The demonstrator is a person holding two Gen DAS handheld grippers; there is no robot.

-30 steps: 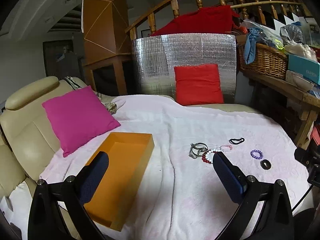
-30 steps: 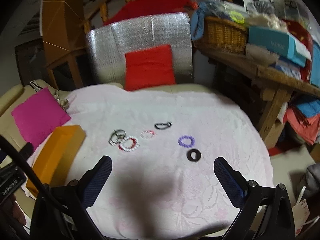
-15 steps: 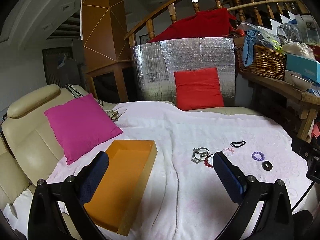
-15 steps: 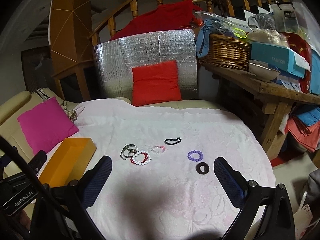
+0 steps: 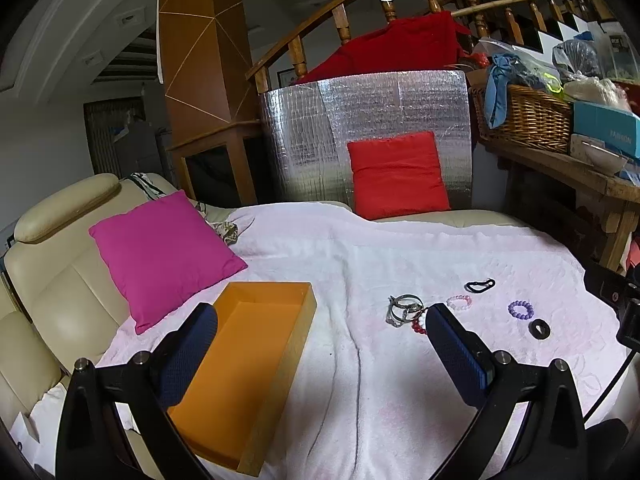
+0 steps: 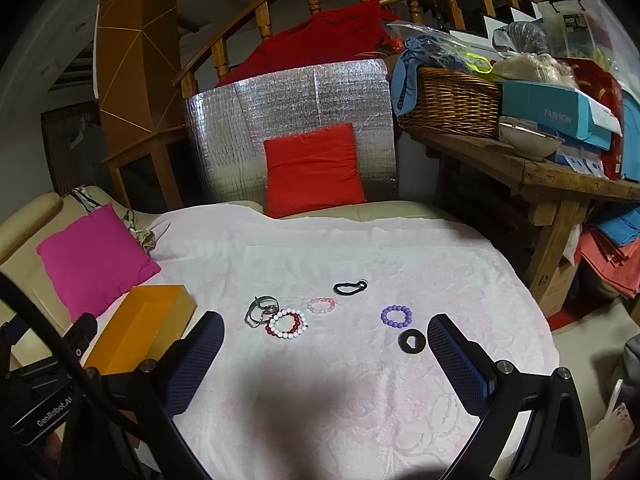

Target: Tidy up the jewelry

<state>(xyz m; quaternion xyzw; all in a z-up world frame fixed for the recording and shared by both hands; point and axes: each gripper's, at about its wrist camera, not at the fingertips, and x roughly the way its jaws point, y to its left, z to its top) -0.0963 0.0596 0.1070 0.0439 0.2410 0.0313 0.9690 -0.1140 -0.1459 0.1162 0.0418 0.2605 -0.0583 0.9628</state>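
Note:
Several pieces of jewelry lie on a pale pink blanket [image 6: 360, 380]: silver bangles [image 6: 261, 310], a red and white bead bracelet [image 6: 287, 323], a pink bead bracelet [image 6: 321, 305], a black loop [image 6: 349, 287], a purple bead bracelet [image 6: 396, 315] and a black ring [image 6: 412, 340]. An open orange box [image 5: 244, 376] lies to their left and looks empty. My left gripper [image 5: 320, 332] is open and empty, held above the box's right edge. My right gripper [image 6: 326, 340] is open and empty, just short of the bracelets.
A magenta cushion [image 5: 164, 256] leans on the cream sofa [image 5: 52, 280] at the left. A red cushion [image 5: 398, 174] stands against a silver foil panel [image 5: 360, 120] at the back. A wooden table [image 6: 540, 176] with a wicker basket [image 6: 452, 104] stands at the right.
Both cameras have tilted upward, so the jewelry and box sit lower in view. Both grippers stay open and empty; the jewelry has not moved.

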